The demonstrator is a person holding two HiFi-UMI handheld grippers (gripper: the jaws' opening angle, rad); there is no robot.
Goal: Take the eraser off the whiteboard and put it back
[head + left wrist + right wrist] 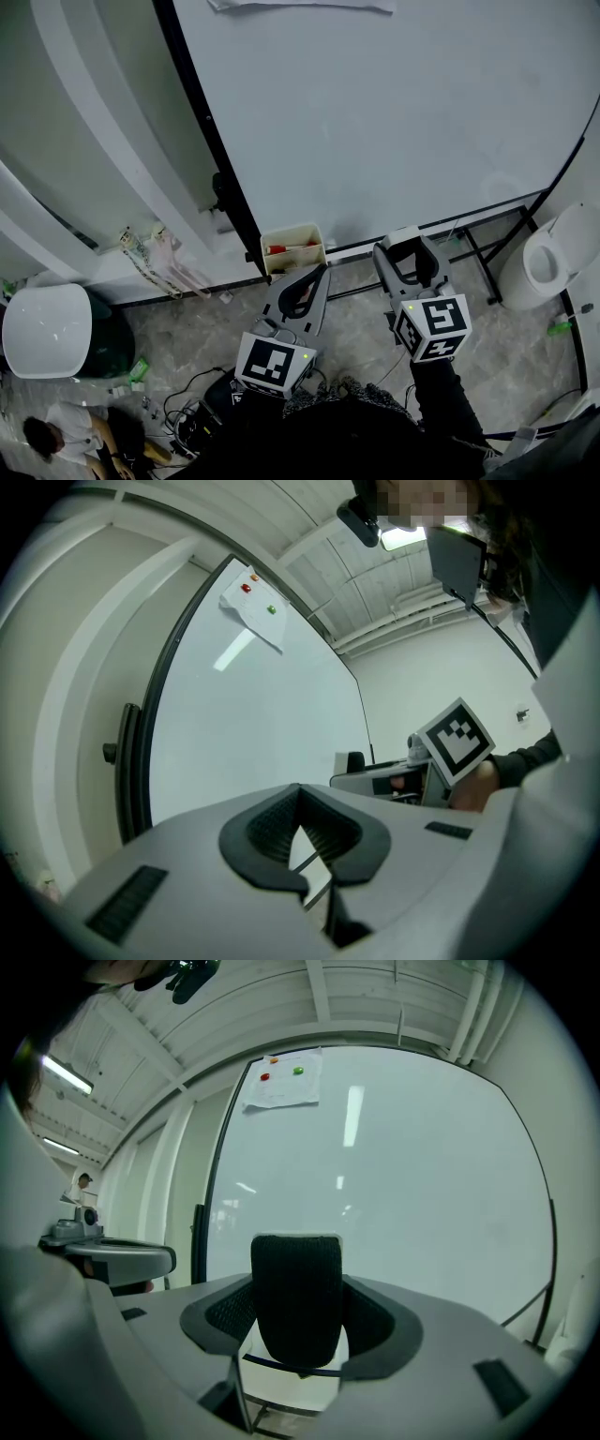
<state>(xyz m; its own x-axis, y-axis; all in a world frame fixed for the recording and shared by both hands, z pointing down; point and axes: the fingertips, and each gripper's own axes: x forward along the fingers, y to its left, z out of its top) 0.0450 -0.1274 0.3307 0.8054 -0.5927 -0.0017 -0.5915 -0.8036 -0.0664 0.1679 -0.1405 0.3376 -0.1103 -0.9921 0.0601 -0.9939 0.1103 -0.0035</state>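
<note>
The eraser, black felt with a white back, stands upright between the jaws of my right gripper, which is shut on it. From the head view only the eraser's white end shows, just in front of the whiteboard near its lower edge. The eraser is off the board's surface. My left gripper is shut with nothing in it; it hangs beside the right one, just below the cream marker tray. In the left gripper view its tips meet.
A sheet of paper is pinned by magnets at the top of the board. The board's black stand legs run along the floor. A white stool and a person are at the left, a white seat at the right.
</note>
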